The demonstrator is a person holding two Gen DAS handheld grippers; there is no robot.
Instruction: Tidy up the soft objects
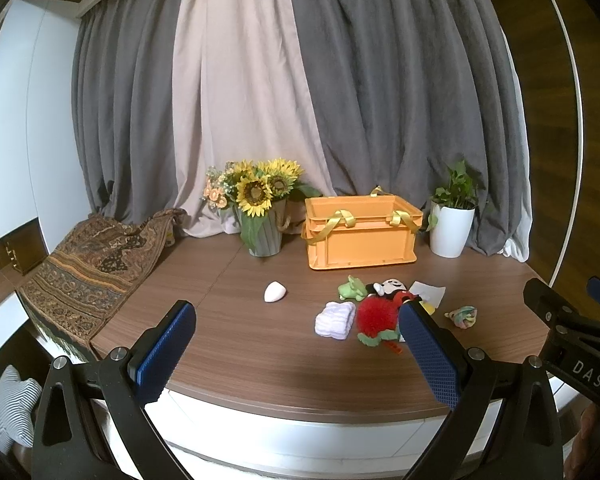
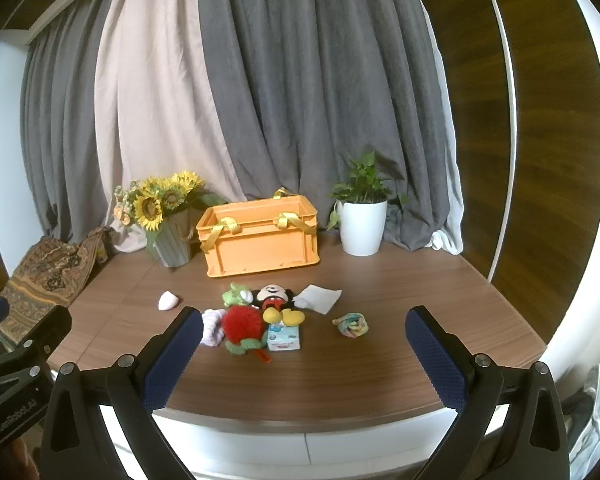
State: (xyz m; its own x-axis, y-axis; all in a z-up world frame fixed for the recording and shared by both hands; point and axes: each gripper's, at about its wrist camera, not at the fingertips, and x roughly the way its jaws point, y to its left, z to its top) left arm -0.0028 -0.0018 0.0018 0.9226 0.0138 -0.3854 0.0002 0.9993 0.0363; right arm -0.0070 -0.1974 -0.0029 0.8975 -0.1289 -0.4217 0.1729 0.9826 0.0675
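Observation:
An orange crate [image 1: 362, 232] [image 2: 260, 236] with yellow ribbon handles stands at the back of the wooden table. In front of it lie soft things: a red fuzzy ball toy [image 2: 242, 322] [image 1: 376, 314], a Mickey plush [image 2: 274, 300] [image 1: 392, 288], a green plush [image 2: 236, 295] [image 1: 351, 288], a lilac knitted cloth [image 1: 335, 320] [image 2: 212, 326], a pastel rolled sock [image 2: 352, 324] [image 1: 464, 317], a pink-white soft piece [image 1: 275, 291] [image 2: 168, 301], a tissue pack [image 2: 284, 338] and a white cloth [image 2: 318, 298]. My left gripper [image 1: 300, 352] and right gripper [image 2: 304, 356] are open and empty, above the table's near edge.
A sunflower vase [image 1: 260, 208] [image 2: 168, 216] stands left of the crate and a potted plant in a white pot [image 1: 452, 216] [image 2: 362, 212] to its right. A patterned cloth [image 1: 92, 268] drapes the table's left end. Curtains hang behind.

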